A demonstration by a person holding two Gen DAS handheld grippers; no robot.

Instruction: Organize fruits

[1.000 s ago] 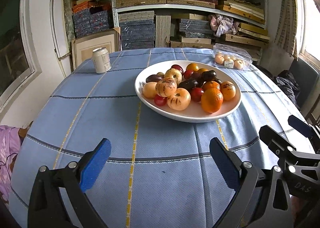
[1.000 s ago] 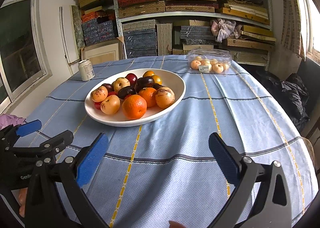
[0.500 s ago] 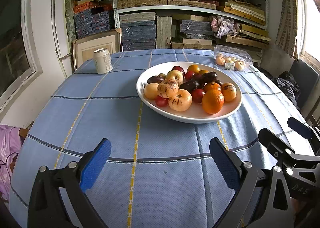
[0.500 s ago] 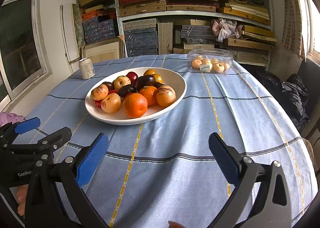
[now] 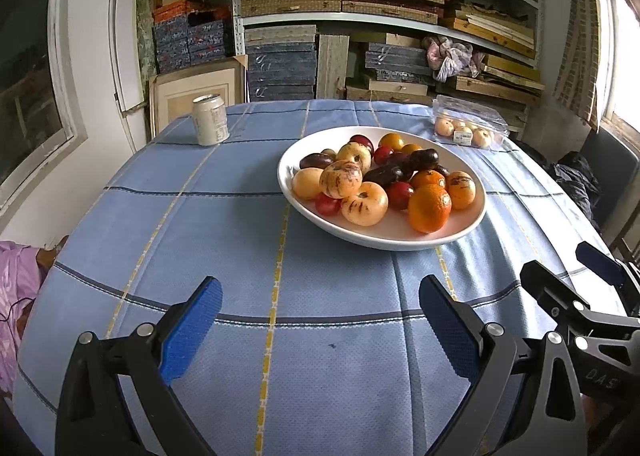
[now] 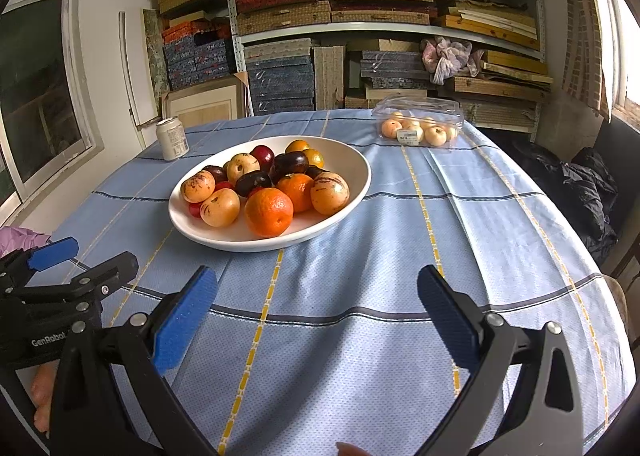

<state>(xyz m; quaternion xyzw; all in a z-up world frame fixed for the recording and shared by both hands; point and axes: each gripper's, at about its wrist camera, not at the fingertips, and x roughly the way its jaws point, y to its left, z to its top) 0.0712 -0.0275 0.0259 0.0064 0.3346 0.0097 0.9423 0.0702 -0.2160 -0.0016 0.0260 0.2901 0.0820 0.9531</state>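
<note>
Drifted a bit closer to the white bowl of fruits, both tools spread wide, holding nothing, no fruit moved.

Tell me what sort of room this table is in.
Probably a storeroom doubling as a dining spot: metal shelves stacked with flat boxes and boards line the back wall, while a blue checked tablecloth carries a white fruit bowl and a drink can.
</note>
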